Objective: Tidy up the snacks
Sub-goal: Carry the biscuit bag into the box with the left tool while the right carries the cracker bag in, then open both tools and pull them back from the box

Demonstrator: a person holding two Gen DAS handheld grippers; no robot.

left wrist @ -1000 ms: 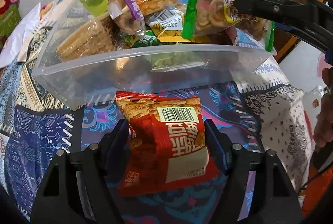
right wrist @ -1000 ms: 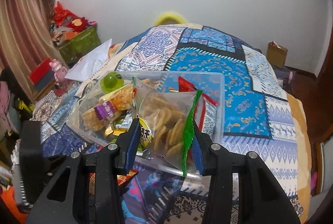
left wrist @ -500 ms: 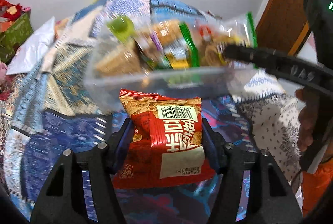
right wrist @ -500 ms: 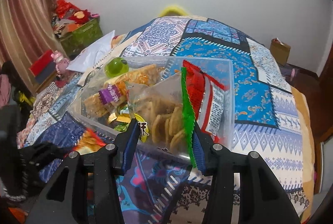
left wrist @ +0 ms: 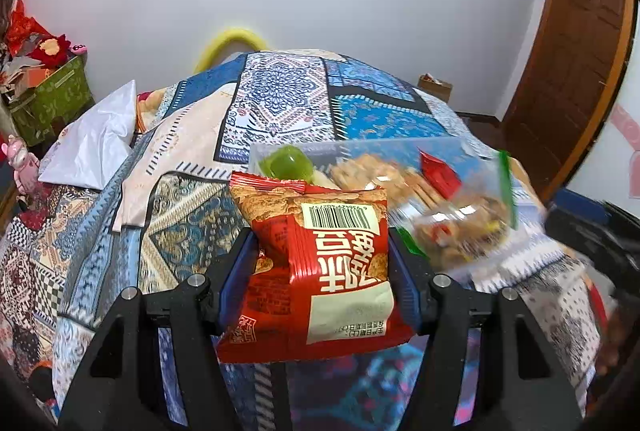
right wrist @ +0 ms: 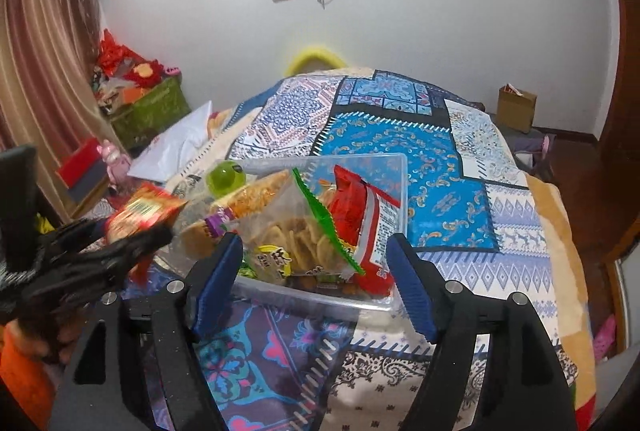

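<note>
My left gripper (left wrist: 322,263) is shut on a red snack packet (left wrist: 320,267) with a barcode, held above the bed near the clear plastic box (left wrist: 352,147). The packet also shows at the left of the right wrist view (right wrist: 140,211). My right gripper (right wrist: 312,283) is open and empty just in front of the box (right wrist: 396,167). The clear bag of round crackers with a green seal (right wrist: 304,231) lies in the box beside a red packet (right wrist: 360,219), a green jelly cup (right wrist: 224,177) and several other snacks.
The box sits on a bed with a patterned blue quilt (right wrist: 420,151). A white plastic bag (left wrist: 92,143) lies at the bed's left side. A green storage box (right wrist: 152,111) and curtains stand further left; a wooden door (left wrist: 568,51) is at the right.
My right gripper has opened and let go of the cracker bag, which now lies in the box, and has pulled back. My left gripper has lifted the red packet higher.
</note>
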